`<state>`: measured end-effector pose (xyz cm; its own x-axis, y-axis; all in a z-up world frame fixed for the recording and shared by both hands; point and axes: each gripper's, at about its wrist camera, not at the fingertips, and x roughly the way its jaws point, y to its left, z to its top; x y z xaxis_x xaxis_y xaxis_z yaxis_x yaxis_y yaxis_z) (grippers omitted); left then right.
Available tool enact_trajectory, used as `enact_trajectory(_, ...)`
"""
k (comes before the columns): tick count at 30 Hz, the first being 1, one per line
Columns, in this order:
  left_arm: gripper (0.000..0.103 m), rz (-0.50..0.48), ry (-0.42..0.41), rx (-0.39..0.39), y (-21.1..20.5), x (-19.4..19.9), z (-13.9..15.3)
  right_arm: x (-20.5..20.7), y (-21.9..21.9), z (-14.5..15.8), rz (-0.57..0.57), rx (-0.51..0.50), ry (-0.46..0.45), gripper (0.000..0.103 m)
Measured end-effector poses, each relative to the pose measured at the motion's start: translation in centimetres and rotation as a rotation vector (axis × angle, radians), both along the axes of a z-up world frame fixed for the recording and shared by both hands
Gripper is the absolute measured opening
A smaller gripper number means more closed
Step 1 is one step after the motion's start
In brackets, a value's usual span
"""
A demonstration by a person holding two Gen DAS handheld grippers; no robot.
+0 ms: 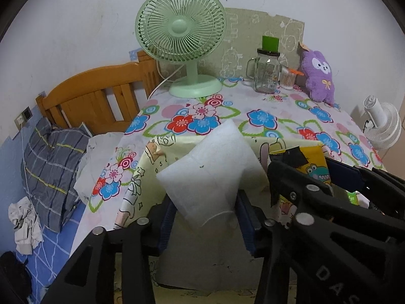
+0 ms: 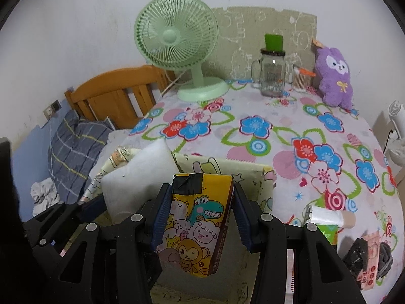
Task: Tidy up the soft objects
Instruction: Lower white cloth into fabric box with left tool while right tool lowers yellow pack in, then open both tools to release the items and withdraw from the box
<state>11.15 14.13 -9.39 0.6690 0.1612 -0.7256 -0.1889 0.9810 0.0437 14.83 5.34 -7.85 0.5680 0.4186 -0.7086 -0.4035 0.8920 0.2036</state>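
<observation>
**Q:** Grippers first: what are the 2 doing?

**A:** Left gripper [image 1: 205, 217] has a white foam pad [image 1: 210, 174] between its blue fingers [image 1: 244, 224]. I cannot tell whether they press on it. Right gripper [image 2: 200, 217] is clamped on a yellow cartoon pack [image 2: 200, 228], both fingers [image 2: 160, 217] against its sides.

**Q:** Where are those 2 soft things?

**A:** Side by side above a pale yellow box [image 2: 243, 169] at the near edge of a floral table [image 2: 278, 116], foam left of the pack.

**Q:** Anything else?

**A:** At the back stand a green fan [image 1: 181, 48], a glass jar [image 1: 265, 73] and a purple plush [image 1: 319, 76]. Left of the table is a bed with a grey pillow [image 1: 53, 167].
</observation>
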Motion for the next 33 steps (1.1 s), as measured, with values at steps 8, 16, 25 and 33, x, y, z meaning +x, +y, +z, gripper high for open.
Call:
enact_trajectory(8,0.062,-0.035,0.027,-0.022,-0.2,0.7,-0.8,0.8,0.2,-1.1,-0.027,-0.06,0.007,0.05)
enact_trajectory(16,0.068,-0.061,0.031,-0.035,-0.7,1.0,-0.8,0.8,-0.2,-1.2,-0.034,-0.103,-0.007,0.05)
enact_trajectory(25,0.088,-0.025,0.023,-0.046,-0.5,0.5,-0.2,0.0,-0.3,-0.3,0.003,-0.104,-0.033,0.077)
enact_trajectory(33,0.095,-0.018,-0.02,-0.02,-1.1,-0.9,1.5,-1.4,-1.3,1.7,-0.004,-0.095,-0.092,0.084)
